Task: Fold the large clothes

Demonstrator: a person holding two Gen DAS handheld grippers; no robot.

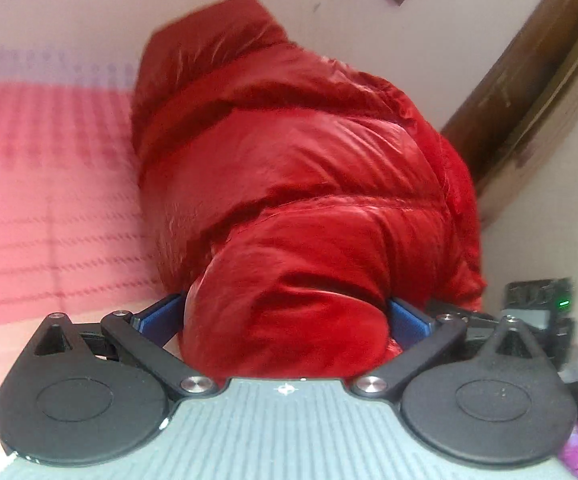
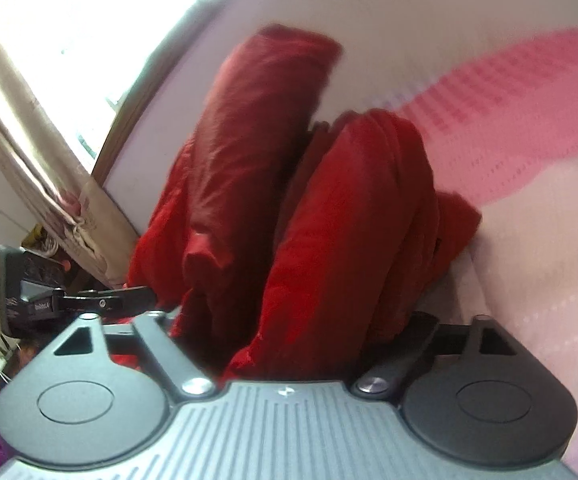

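A shiny red puffer jacket lies bunched on a pink and white bedsheet. My left gripper is shut on a thick puffy fold of the jacket; its blue pads press the fold from both sides. In the right wrist view the same jacket shows as two long bulging folds. My right gripper is shut on the nearer fold, and its fingertips are hidden under the fabric. The other gripper's body shows at the left of that view.
A brown wooden bed frame runs along the right in the left wrist view. A bright window with a pale curtain is at the left of the right wrist view. The striped sheet spreads to the right of the jacket.
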